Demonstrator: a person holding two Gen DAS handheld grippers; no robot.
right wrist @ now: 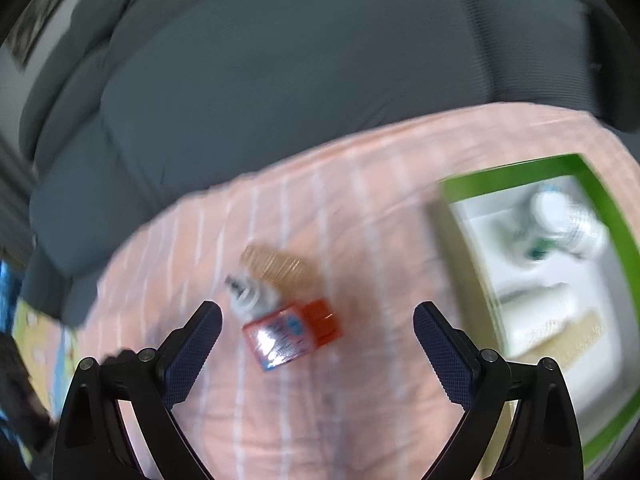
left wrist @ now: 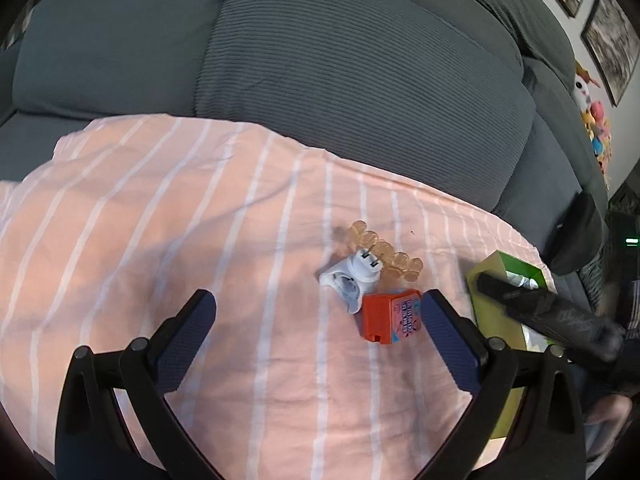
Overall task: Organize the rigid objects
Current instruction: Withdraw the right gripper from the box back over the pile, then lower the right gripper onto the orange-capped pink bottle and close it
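Observation:
On a pink striped cloth lie a small orange box, a white plug adapter and a translucent amber hair clip, close together. My left gripper is open and empty, the orange box just inside its right finger. My right gripper is open and empty above the orange box; that view is blurred, and also shows the adapter and clip. A green box at the right holds a white bottle and other items.
A grey corduroy sofa rises behind the cloth. The right gripper's black body hangs over the green box in the left wrist view. Plush toys and framed pictures are at the far right.

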